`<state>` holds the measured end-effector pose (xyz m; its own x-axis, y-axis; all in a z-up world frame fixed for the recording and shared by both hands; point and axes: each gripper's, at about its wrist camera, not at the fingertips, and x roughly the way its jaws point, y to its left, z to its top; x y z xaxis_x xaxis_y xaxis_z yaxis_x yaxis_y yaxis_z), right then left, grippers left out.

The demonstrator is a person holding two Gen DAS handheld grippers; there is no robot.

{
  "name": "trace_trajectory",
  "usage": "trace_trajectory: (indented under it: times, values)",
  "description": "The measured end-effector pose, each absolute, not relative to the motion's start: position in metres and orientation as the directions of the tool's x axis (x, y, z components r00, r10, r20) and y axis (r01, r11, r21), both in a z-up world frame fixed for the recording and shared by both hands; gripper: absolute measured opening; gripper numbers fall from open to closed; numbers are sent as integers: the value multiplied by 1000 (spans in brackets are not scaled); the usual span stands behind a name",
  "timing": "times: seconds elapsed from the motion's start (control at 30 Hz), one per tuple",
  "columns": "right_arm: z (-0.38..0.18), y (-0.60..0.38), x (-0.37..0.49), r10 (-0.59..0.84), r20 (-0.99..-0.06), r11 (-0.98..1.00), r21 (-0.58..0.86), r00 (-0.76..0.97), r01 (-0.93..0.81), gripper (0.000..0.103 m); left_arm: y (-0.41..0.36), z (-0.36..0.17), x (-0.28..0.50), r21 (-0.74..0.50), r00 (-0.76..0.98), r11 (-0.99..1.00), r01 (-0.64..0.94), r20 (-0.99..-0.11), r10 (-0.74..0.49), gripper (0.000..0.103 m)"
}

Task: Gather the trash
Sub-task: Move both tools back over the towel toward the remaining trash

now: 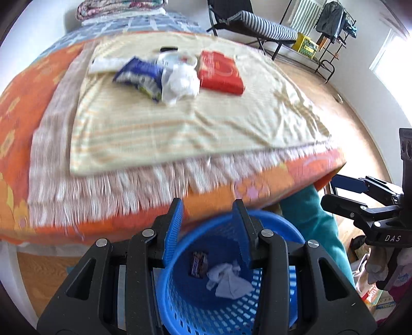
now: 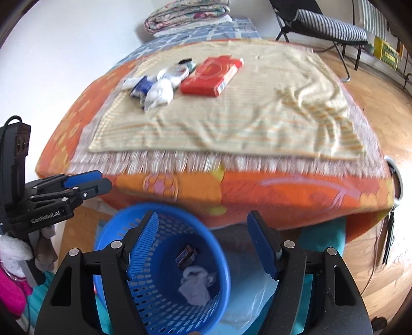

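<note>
A blue mesh basket (image 1: 180, 304) (image 2: 108, 232) stands on the floor at the foot of the bed. A crumpled white tissue (image 1: 228, 282) (image 2: 195, 283) and a dark wrapper (image 1: 198, 264) (image 2: 186, 256) lie inside it. My left gripper (image 1: 208, 232) hangs over the basket, open and empty. My right gripper (image 2: 203, 244) is beside it, wider open, also empty. On the cream blanket (image 1: 180, 134) far up the bed lie a blue snack bag (image 1: 140, 76) (image 2: 141, 86), a white crumpled wad (image 1: 180, 80) (image 2: 159, 94) and a red box (image 1: 220, 72) (image 2: 211, 76).
The bed has an orange cover (image 2: 283, 195) and a fringed throw. A folded quilt (image 2: 185, 13) sits at its head. A folding chair with a striped cushion (image 1: 257, 25), a yellow crate (image 1: 306, 43) and a clothes rack (image 1: 332, 20) stand on the wooden floor to the right.
</note>
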<state>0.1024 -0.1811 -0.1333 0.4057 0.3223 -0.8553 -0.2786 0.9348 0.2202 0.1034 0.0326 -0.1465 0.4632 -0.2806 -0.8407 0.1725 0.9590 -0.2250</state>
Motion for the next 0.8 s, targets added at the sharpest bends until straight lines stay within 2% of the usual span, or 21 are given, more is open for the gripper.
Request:
trace_trajectory:
  times: [0.03, 0.1, 0.47, 0.8]
  values:
    - [-130, -182, 106, 319, -851, 936, 214, 416, -281, 71, 31, -144, 108, -225, 467, 959, 174, -838, -282, 55]
    - [-123, -183, 113, 316, -843, 937, 206, 435, -282, 71, 31, -138, 116, -215, 495, 961, 174, -824, -274, 62]
    - [-101, -184, 160, 317, -770, 940, 177, 553, -292, 71, 42, -129, 169, -230, 541, 964, 134, -798, -266, 62]
    - [-120, -184, 243, 403, -790, 915, 328, 462, -237, 71, 37, -141, 227, -230, 527, 961, 151, -804, -275, 62]
